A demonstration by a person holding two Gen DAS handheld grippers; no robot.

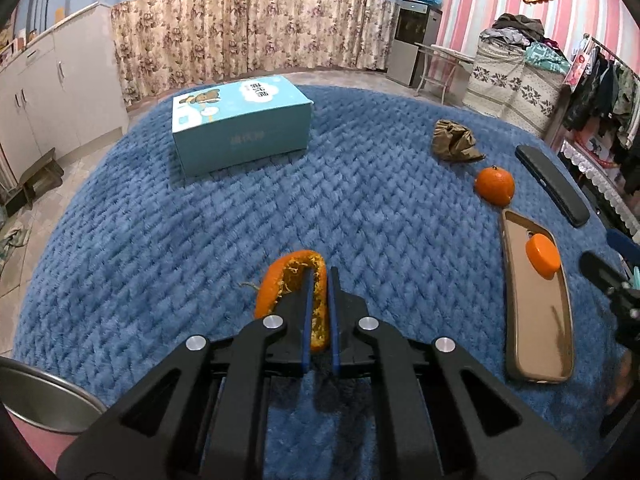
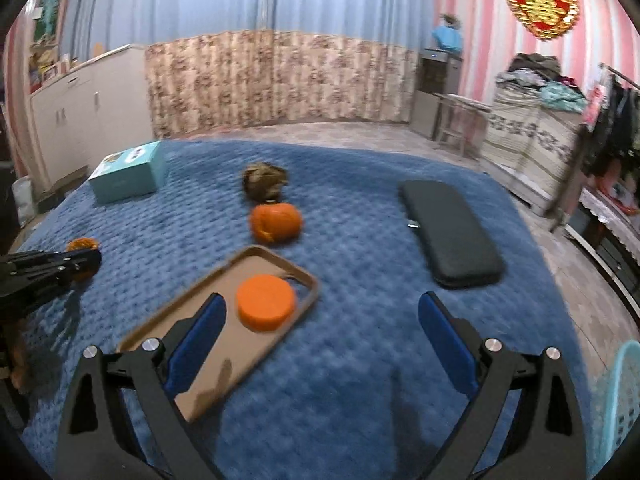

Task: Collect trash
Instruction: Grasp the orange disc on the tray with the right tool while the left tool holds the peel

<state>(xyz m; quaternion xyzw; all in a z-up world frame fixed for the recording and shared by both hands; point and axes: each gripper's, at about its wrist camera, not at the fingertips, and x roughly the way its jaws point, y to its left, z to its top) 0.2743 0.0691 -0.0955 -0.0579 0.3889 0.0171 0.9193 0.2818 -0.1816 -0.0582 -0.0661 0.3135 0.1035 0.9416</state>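
Note:
My left gripper (image 1: 320, 276) is shut on a curved strip of orange peel (image 1: 294, 264) just above the blue quilted cover (image 1: 240, 220). A crumpled brown paper wad (image 1: 456, 140) lies at the far right, also seen in the right wrist view (image 2: 264, 180). A whole orange (image 1: 495, 185) sits in front of it, and shows in the right wrist view (image 2: 276, 222). An orange cap (image 2: 266, 306) rests on a brown phone case (image 2: 208, 360). My right gripper (image 2: 322, 316) is open and empty above the cover, right of the case.
A light blue tissue box (image 1: 240, 124) stands at the back left. A black glasses case (image 2: 452, 232) lies at the right. A metal bowl rim (image 1: 44, 396) shows at the lower left. A light blue basket (image 2: 624, 400) is at the lower right edge.

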